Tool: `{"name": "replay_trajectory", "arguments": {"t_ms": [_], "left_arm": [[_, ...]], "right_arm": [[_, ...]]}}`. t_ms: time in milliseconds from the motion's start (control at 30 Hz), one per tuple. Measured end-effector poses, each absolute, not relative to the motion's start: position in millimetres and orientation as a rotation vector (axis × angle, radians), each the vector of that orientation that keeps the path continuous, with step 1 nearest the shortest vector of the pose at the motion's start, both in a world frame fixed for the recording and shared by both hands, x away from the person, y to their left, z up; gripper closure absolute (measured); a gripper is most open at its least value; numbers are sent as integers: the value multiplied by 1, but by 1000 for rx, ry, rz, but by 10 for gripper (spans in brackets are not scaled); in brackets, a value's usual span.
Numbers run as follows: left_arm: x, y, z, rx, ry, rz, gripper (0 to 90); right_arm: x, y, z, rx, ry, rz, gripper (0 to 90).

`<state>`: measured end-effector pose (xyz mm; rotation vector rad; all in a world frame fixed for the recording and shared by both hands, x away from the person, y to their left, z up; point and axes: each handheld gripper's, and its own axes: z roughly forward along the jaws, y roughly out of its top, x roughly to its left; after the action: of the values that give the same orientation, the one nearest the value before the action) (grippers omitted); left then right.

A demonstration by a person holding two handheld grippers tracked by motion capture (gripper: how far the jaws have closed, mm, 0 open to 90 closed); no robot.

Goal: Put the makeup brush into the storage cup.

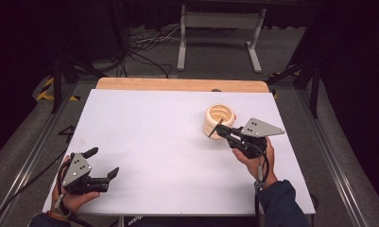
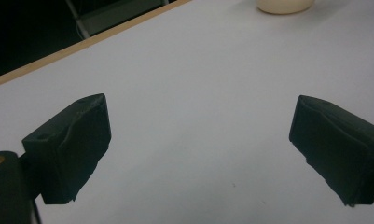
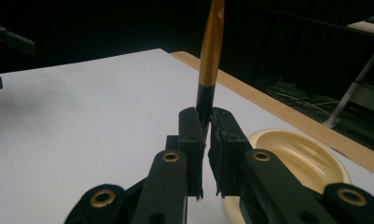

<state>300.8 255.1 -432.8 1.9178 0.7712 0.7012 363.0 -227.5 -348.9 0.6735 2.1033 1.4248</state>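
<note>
Left gripper (image 1: pixel 102 163): near edge at 7 o'clock, jaws spread wide, nothing between them, over the bare white table (image 1: pixel 159 142).
Right gripper (image 1: pixel 220 131): at 3 o'clock, jaws clamped on a thin stick (image 3: pixel 210 56), dark at the grip, orange-gold above.
Stick axis: runs straight out from the jaws, toward the bowl.
Bowl (image 1: pixel 219 119): just beyond at 2 o'clock, cream, round, glossy, ridged inside; right hand (image 1: pixel 253 163) far nearer.
Likely next: the stick goes into the bowl.

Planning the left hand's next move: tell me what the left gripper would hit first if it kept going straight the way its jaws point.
Probably nothing soon: ahead of the open left gripper lies bare white table. The cream bowl sits far ahead, slightly off-line; depth is unclear.
</note>
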Motion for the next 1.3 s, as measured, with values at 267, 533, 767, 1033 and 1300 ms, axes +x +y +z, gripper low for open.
{"name": "replay_trajectory", "arguments": {"t_ms": [267, 533, 767, 1033, 1300], "left_arm": [[300, 256, -432, 1908, 768, 705, 61], [298, 257, -430, 1889, 772, 728, 58], [298, 258, -430, 1879, 774, 733, 57], [298, 259, -429, 1872, 782, 739, 57], [298, 259, -429, 1874, 781, 738, 58]], "right_arm": [[366, -228, -343, 670, 2083, 1429, 841], [369, -229, -334, 669, 2057, 1423, 841], [372, -233, -327, 689, 2019, 1422, 841], [375, -234, -318, 700, 1984, 1421, 841], [381, -236, -309, 723, 1948, 1404, 841]]}}
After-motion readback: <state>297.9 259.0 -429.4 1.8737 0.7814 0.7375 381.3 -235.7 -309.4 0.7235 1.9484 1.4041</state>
